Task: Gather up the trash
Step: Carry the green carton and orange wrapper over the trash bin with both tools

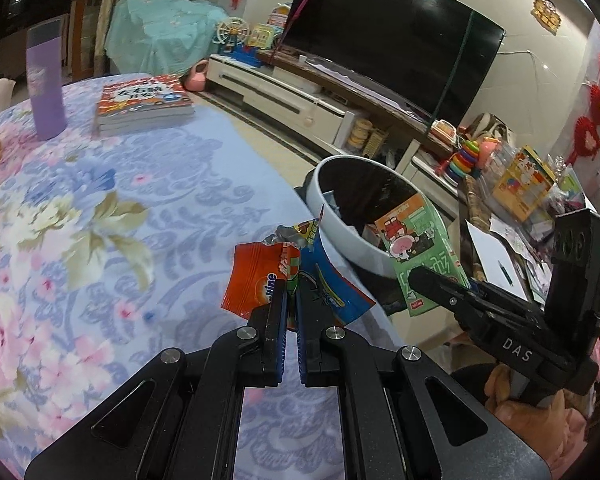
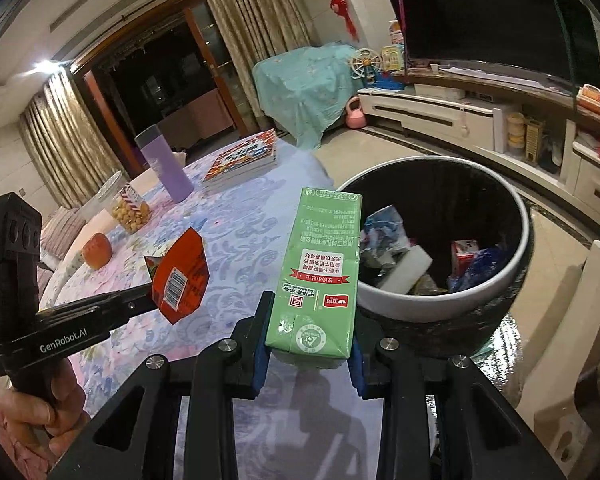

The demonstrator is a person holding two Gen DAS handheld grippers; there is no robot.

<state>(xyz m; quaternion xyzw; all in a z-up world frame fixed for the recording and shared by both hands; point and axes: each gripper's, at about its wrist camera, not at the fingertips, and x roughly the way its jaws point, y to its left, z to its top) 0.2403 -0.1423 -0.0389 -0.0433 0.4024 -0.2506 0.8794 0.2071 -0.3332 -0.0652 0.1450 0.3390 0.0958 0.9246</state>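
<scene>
The left hand-held gripper [image 1: 292, 300] is clenched on crumpled snack wrappers [image 1: 260, 280], orange and blue, held in the centre of the frame above the flowered worktop [image 1: 120, 220]. The right hand-held gripper [image 2: 308, 340] grasps a green drink carton [image 2: 320, 264] in the middle of its frame. The carton stands just beside the rim of the trash bin [image 2: 400, 304], which already contains some rubbish.
</scene>
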